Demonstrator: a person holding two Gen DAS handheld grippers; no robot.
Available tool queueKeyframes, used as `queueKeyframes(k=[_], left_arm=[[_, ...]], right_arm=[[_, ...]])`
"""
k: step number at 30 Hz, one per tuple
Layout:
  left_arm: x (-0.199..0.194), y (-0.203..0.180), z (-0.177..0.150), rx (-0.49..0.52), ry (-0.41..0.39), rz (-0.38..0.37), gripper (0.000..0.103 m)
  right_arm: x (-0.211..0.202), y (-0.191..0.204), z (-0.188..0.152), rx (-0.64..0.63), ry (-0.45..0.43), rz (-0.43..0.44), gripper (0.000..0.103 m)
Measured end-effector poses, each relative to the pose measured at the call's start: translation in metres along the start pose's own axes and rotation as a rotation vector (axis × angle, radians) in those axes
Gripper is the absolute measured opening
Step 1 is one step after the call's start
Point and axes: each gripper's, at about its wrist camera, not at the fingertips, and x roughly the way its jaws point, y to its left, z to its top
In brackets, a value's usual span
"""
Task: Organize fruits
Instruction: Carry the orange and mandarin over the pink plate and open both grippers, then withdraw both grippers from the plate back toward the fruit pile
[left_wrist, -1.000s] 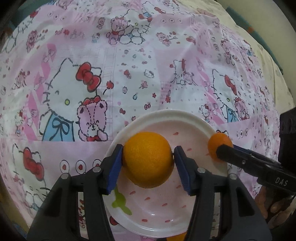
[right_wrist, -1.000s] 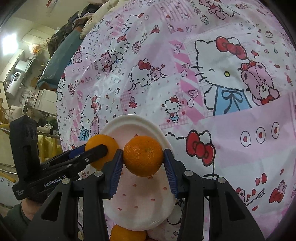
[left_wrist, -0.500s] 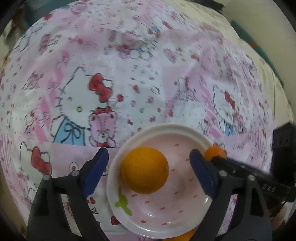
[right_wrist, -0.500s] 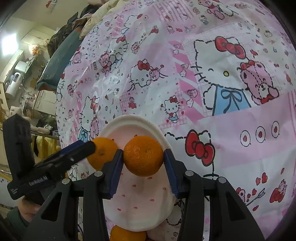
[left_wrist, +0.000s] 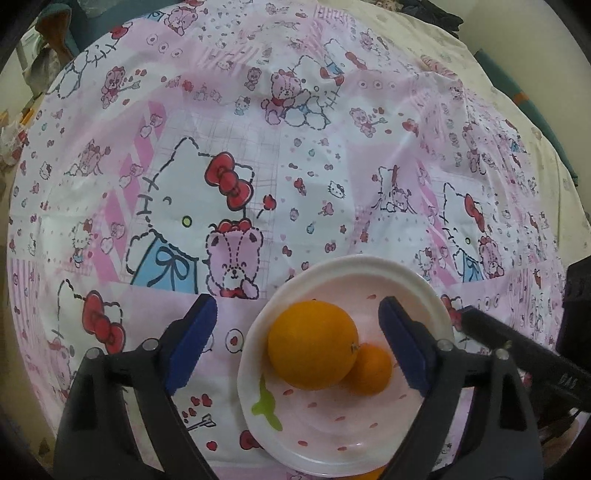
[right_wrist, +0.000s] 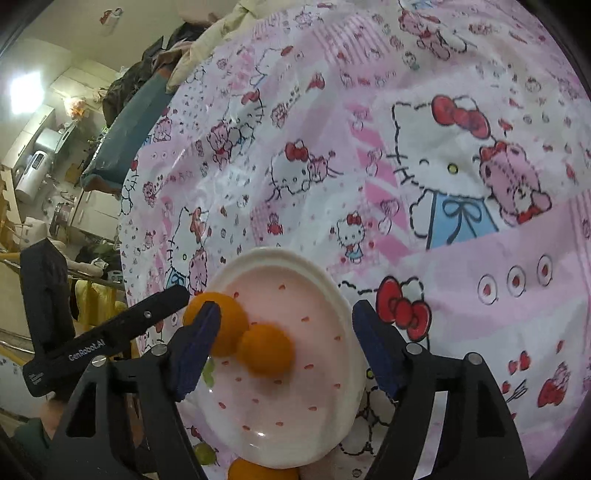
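Resting in the pink-and-white bowl are two oranges, touching each other: a large orange and a small orange tucked against its side. The bowl stands on a cartoon-print cloth that covers the surface. The left tool hangs over the bowl with its jaws wide apart, the large orange free between them and neither blue pad pressing on it. The right tool has just been opening; its jaws stand clear on either side of the small orange, which lies loose in the bowl against the large orange. A third orange shows partly below the bowl's near rim, outside it.
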Motion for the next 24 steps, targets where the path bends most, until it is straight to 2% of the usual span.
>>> queueKeyframes(k=[5, 11, 14, 19, 24], left_arm=[[-0.006, 0.004, -0.001, 0.026, -0.033, 0.049, 0.087], [-0.025, 0.007, -0.011, 0.027, -0.058, 0.057, 0.087], [-0.04, 0.001, -0.019, 0.062, -0.089, 0.066, 0.087], [-0.059, -0.009, -0.036, 0.122, -0.123, 0.082, 0.087], [-0.076, -0.009, -0.062, 0.139, -0.131, 0.067, 0.087]], right_arm=[[-0.013, -0.007, 0.004, 0.012, -0.038, -0.035, 0.076], [-0.032, -0.005, 0.001, 0.006, -0.067, -0.06, 0.079], [-0.047, 0.003, -0.008, -0.008, -0.089, -0.063, 0.085], [-0.068, 0.02, -0.024, -0.058, -0.114, -0.077, 0.086], [-0.086, 0.026, -0.045, -0.08, -0.161, -0.149, 0.086]])
